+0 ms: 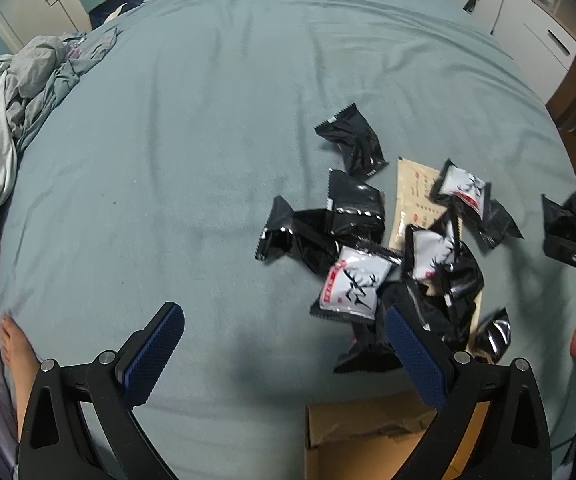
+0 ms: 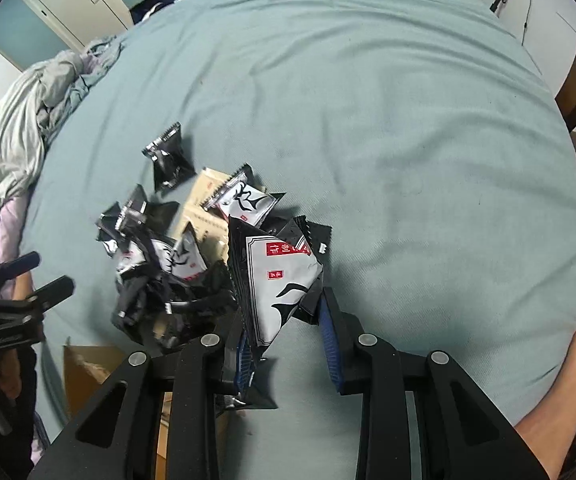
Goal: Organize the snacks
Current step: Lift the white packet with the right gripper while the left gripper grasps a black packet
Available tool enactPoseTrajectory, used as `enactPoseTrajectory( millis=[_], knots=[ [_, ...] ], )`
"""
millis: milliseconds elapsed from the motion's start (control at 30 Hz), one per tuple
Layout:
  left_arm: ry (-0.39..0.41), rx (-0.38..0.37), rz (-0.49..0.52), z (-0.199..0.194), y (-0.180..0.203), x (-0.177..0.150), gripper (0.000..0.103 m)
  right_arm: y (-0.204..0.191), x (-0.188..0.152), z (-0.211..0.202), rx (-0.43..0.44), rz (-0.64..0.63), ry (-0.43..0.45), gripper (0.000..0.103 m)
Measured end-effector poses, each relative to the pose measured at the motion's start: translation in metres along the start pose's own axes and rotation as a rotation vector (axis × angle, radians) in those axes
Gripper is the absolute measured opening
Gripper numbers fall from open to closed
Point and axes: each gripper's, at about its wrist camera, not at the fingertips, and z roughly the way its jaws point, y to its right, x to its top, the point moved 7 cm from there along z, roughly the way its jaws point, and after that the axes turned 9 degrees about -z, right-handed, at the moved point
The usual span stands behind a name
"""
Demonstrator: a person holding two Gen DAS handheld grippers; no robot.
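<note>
On bed (image 2: 408,120): right gripper (image 2: 283,344) fingers clamped on snack packet (image 2: 279,280), red label; left gripper (image 1: 283,344) fingers apart.

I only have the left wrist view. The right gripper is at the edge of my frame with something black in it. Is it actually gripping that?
Observer: Yes. The right gripper is shut on one black-edged foil snack packet, pinched between its blue pads.
Operator: Same kind as the others?
Observer: Its face is white with a red label and a black antler drawing, like the white-faced ones in the pile of black foil packets.
Operator: Where's the box from there?
Observer: The brown cardboard box shows at lower left of the held packet, just below the pile.
</note>
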Motion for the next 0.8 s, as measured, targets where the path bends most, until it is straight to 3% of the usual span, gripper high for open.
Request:
enactPoseTrajectory(
  millis=[233, 500, 800],
  knots=[
    [0.011, 0.013, 0.011, 0.009, 0.001, 0.008, 0.102, 0.002, -0.002, -0.011, 0.051, 0.024, 0.031, 0.028],
    [-0.031, -0.01, 0.041, 0.028, 0.011, 0.01, 0.102, 0.014, -0.001, -0.023, 0.099, 0.079, 0.061, 0.028],
    [-0.049, -0.001, 0.048, 0.049, 0.021, 0.018, 0.102, -0.001, -0.001, -0.023, 0.084, 0.022, 0.067, 0.028]
  ],
)
